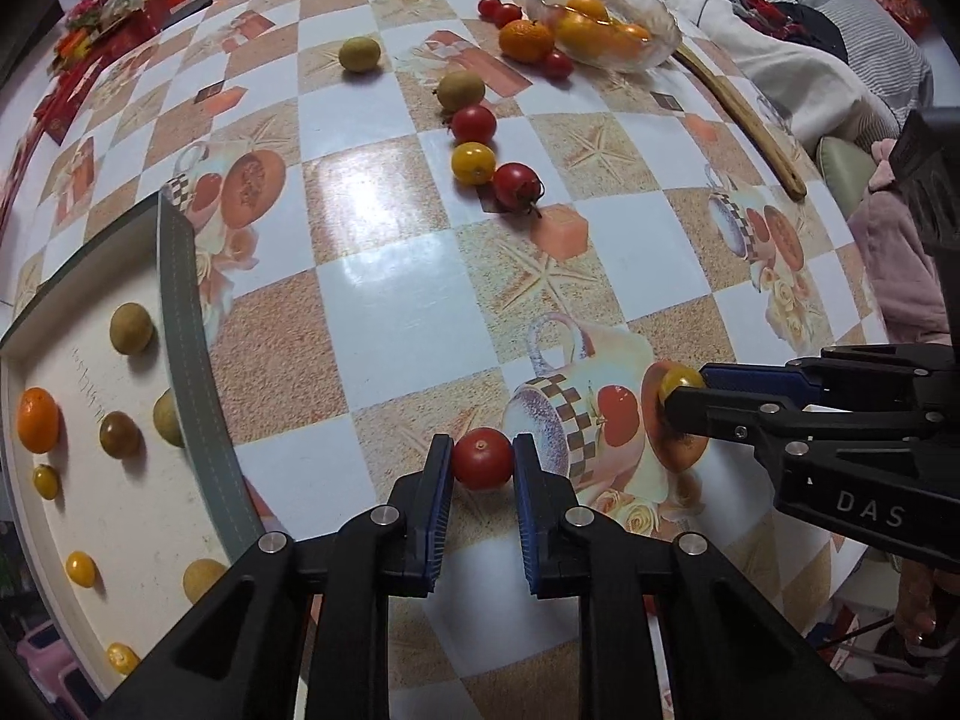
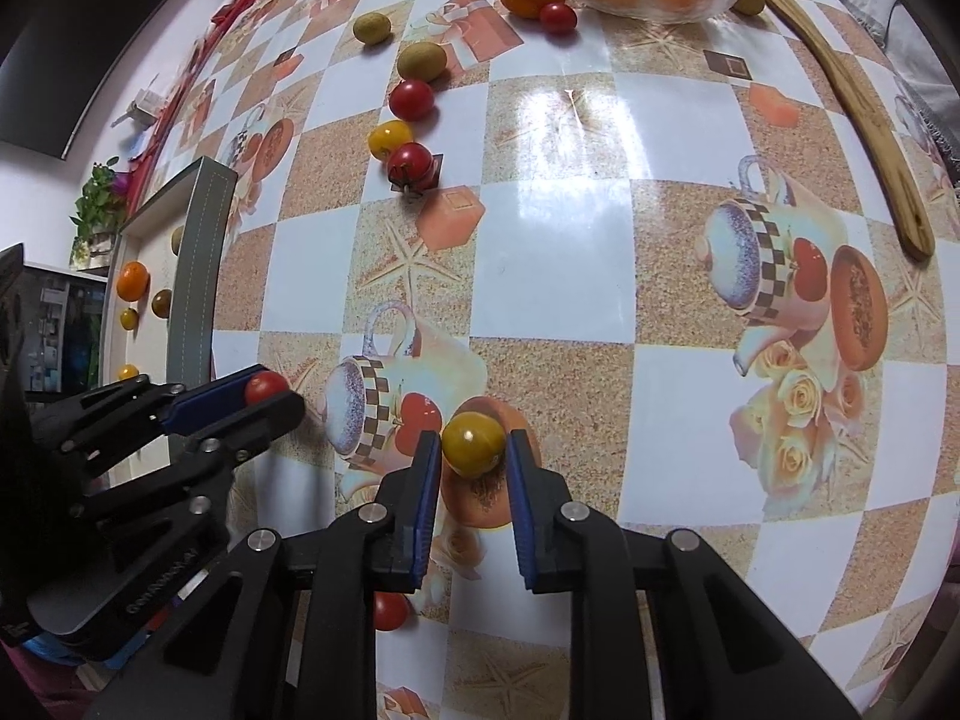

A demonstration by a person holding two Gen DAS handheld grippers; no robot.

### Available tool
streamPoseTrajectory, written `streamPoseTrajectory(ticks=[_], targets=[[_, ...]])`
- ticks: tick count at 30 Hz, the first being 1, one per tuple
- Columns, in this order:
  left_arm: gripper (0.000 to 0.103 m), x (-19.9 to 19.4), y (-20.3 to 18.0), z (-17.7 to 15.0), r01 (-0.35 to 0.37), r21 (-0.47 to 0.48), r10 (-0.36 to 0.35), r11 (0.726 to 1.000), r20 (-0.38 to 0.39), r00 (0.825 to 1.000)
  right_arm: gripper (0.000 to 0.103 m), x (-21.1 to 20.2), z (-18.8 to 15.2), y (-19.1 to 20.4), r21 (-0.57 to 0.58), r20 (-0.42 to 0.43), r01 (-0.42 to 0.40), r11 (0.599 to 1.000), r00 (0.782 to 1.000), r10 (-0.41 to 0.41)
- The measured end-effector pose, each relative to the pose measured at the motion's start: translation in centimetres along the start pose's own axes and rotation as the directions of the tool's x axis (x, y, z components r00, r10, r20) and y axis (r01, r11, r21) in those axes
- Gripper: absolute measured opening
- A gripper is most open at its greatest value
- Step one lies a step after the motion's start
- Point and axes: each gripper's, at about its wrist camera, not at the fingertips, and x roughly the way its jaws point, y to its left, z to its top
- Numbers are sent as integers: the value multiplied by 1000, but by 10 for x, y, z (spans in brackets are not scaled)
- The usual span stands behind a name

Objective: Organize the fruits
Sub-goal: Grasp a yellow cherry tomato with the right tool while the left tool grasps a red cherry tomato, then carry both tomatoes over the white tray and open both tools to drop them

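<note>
Left gripper (image 1: 483, 468) pointing down, clamped on red tomato (image 1: 483, 467); right gripper (image 2: 473, 447) on yellow tomato (image 2: 473, 443). Tray (image 1: 180, 324) holds maybe longans; glass bowl (image 1: 654, 30) oranges.

From my remote station: a red cherry tomato (image 1: 483, 466) sits between the blue-padded black fingers of my left gripper (image 1: 482, 468), a yellow cherry tomato (image 2: 472, 443) between the matching blue pads of my right gripper (image 2: 472, 447). The tablecloth (image 1: 384, 300) is a check of white and speckled tan squares, printed with starfish, orange gift boxes, cream roses and checker-rimmed teacups. A grey-edged white tray (image 1: 180, 324) holds an orange fruit, yellow tomatoes and olive-brown fruits. Beyond, red and yellow tomatoes line up near a clear glass bowl (image 1: 654, 24) of orange fruit and a pale wooden spatula (image 1: 744, 114).
</note>
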Motion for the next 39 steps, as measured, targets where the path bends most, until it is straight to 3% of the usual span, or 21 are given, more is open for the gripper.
streamPoseTrajectory(ticks=[14, 17, 18, 23, 26, 28, 34, 39], targets=[[21, -40, 26, -18, 11, -75, -7, 997, 53, 999, 23, -1, 4, 22, -68, -5, 36, 997, 999, -37], [21, -41, 32, -22, 4, -88, 1, 996, 52, 999, 42, 6, 6, 29, -93, -16, 47, 995, 999, -49], [21, -41, 33, -23, 3, -92, 2, 996, 52, 999, 42, 7, 6, 31, -98, -17, 50, 994, 998, -52], [21, -44, 39, -29, 0, -105, 6, 994, 53, 999, 41, 21, 0, 43, -120, -51, 46, 992, 997, -52], [21, -45, 43, -31, -1, -114, 7, 994, 53, 999, 24, 26, -5, 56, -169, -63, 58, 984, 996, -69], [21, -46, 45, -32, -5, -117, 11, 993, 53, 999, 24, 26, -5, 62, -191, -56, 93, 977, 993, -105], [21, -56, 55, -35, -16, -143, 26, 990, 70, 997, 24, 11, 4, 60, -131, -47, 50, 990, 997, -57], [21, -63, 66, -40, -26, -172, 40, 985, 82, 996, 24, -7, 17, 72, -155, -18, 35, 987, 999, -38]])
